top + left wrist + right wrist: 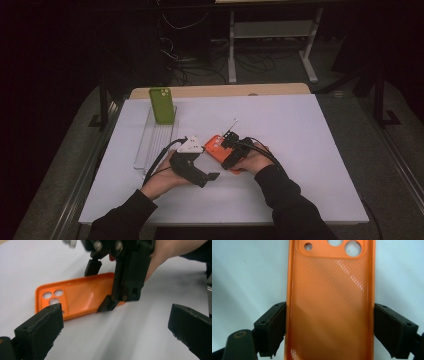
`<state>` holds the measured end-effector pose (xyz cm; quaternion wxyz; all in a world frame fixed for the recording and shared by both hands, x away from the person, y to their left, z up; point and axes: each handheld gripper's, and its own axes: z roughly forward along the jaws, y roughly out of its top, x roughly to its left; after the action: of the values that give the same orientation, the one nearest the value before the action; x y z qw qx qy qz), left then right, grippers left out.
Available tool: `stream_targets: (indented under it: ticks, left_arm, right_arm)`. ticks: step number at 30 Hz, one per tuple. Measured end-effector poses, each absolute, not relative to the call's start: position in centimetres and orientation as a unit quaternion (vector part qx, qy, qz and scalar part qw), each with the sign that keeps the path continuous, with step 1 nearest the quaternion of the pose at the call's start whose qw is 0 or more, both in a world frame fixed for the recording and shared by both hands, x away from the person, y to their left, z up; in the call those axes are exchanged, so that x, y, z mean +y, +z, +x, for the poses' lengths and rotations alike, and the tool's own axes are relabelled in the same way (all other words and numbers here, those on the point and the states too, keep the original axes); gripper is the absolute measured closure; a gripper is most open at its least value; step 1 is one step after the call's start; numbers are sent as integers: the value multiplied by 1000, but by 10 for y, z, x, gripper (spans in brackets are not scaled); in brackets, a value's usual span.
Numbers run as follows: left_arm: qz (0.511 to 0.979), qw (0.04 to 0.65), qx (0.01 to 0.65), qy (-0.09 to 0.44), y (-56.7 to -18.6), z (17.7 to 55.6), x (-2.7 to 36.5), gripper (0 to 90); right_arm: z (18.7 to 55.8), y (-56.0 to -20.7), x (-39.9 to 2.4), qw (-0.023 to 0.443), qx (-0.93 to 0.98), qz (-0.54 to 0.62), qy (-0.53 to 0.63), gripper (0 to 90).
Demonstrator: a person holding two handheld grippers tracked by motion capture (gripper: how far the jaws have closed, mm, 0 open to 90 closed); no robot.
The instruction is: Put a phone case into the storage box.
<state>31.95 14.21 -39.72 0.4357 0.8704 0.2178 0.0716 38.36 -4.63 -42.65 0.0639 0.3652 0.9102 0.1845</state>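
Observation:
An orange phone case (pixel 214 144) lies inner side up on the white table, its camera holes (pixel 342 245) at the far end. My right gripper (pixel 329 330) straddles the case (pixel 329 302) across its width, and both pads (pixel 273 327) press on its long edges. The left gripper view shows the case (pixel 80 296) resting on the table with the right gripper (pixel 100 287) clamped over its near end. My left gripper (pixel 115 332) stands open just short of the case, nothing between its jaws. In the high view my left gripper (pixel 207 167) sits left of my right gripper (pixel 231 159).
A green phone case (pixel 162 105) stands upright at the far end of a clear plastic tray (pixel 150 145) on the table's left. The white table cover (pixel 310 150) spreads wide to the right. Beyond the far edge are cables and a stand's legs.

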Motion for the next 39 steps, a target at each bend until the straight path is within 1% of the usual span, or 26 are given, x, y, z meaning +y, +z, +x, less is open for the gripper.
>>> stream_targets:
  ticks: [5,10,19,27,35,39]
  left_arm:
    - [873,432,217,69,-398,321,141,0]
    - [876,428,213,68,-397,323,142,0]
    - [874,433,213,51,-384,332,142,0]
    - [883,430,182,52,-370,345,143,0]
    - [891,427,143,55,-356,356,139,0]
    - [890,436,127,41,-353,362,133,0]
  right_arm:
    - [385,-418,-59,68,907,366,198,159]
    - [387,-407,-81,68,906,362,209,159]
    - [386,-394,-110,68,917,329,213,158]
    - [381,-381,-132,63,930,285,222,158]
    - [380,-374,-145,56,939,250,230,158]
    - [377,-375,-144,53,947,216,230,158]
